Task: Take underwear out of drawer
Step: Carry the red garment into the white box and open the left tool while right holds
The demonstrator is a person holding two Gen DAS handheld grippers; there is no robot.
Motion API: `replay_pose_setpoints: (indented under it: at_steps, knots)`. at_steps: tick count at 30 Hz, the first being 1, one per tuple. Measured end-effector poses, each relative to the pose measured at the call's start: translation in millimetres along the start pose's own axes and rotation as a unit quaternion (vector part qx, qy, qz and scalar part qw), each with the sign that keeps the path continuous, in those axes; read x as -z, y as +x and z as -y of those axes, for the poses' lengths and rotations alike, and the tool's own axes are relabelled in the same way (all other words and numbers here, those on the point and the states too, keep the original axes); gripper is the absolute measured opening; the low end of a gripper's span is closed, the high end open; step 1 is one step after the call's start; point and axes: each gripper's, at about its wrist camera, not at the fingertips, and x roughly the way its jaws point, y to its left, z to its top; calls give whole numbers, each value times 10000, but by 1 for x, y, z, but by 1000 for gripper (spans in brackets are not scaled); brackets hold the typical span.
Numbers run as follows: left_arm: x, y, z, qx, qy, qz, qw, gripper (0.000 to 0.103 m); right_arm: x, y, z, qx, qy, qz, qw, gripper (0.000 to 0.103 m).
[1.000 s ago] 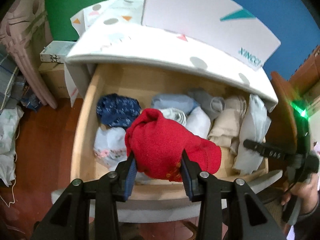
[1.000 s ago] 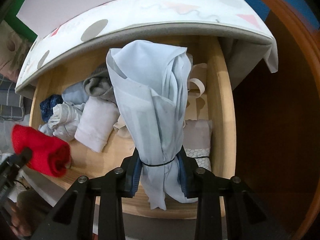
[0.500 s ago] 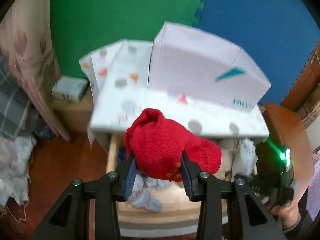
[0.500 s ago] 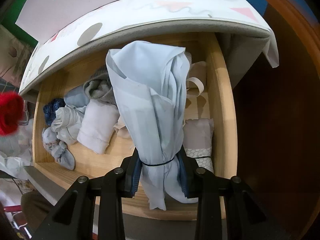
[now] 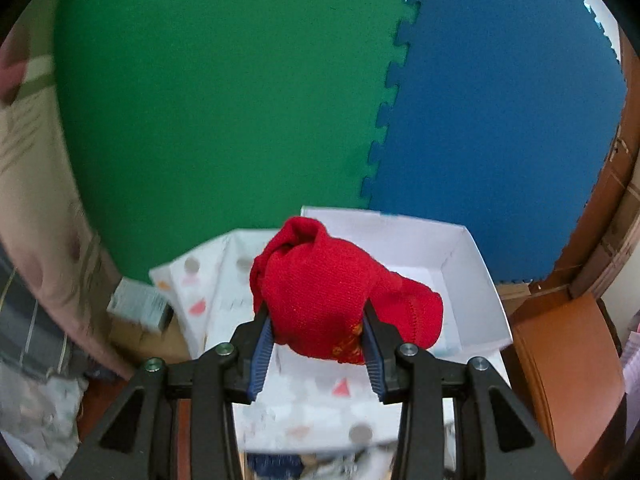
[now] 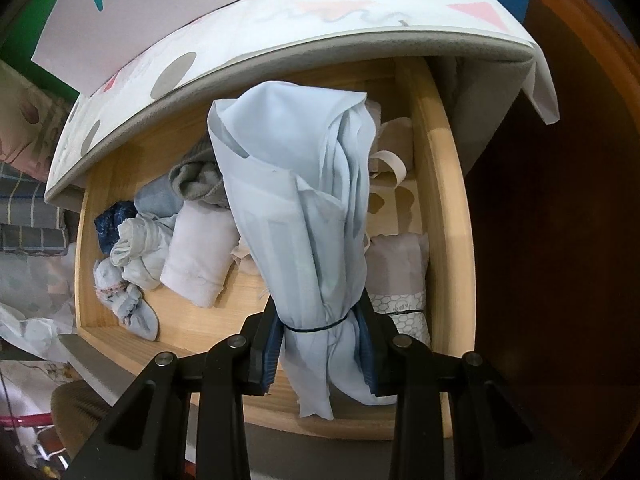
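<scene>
Red knitted underwear [image 5: 320, 296] sits clamped in the left gripper [image 5: 318, 344], raised above the white shoe box [image 5: 460, 264], clear of the drawer; the right gripper [image 6: 320, 348] pinches a pale blue banded roll [image 6: 296, 216] over the wooden drawer [image 6: 444, 184], seemingly ready to lift it out.

White shoebox [image 5: 452, 264], green [image 5: 224, 92] and blue mats [image 5: 504, 112]

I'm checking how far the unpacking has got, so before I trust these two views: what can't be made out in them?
- Drawer, right wrist view: the pale blue bundle in the right gripper hides its middle; the cabinet top covers its back.
- Drawer contents, left wrist view: only a blurred strip at the bottom edge, behind the left gripper and red garment.
- White box, left wrist view: the red garment hides part of its inside.
</scene>
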Motion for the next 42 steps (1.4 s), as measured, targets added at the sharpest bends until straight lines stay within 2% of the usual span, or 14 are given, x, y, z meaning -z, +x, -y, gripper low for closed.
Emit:
replay_pose_setpoints:
  at_steps: [2,6,11,16,19,26,31,37,42]
  knots:
    - [-12,19,7,36,34,-77,10000,40,0,-1,1,-4,16,1,10000,30]
    - [-18,75,22,64,134,-538,9984,40,0,0,0,22,6,6,10000,31]
    - [8,132,34,-194,290,-1133,9929,40,1,-2,-1,54,-6,0,10000,31]
    - [38,152,37,-375,419,-1485,9873,40,1,-1,0,22,19,-20,10000,31]
    - [46,148,40,-498,563,-1466,9863,40,0,-1,-1,32,15,-31,10000,31]
    - [64,130,32,-378,269,-1756,9834,40,0,-1,-2,41,22,-27,10000,31]
    - [76,116,22,-587,251,-1736,9828,40,0,0,-2,71,-2,-24,10000,31]
    - [77,107,9,-727,102,-1672,9832,41,0,0,-3,99,-10,-19,9999,31]
    - [75,108,12,-767,185,-1691,9824,46,0,1,-3,91,-3,-18,10000,31]
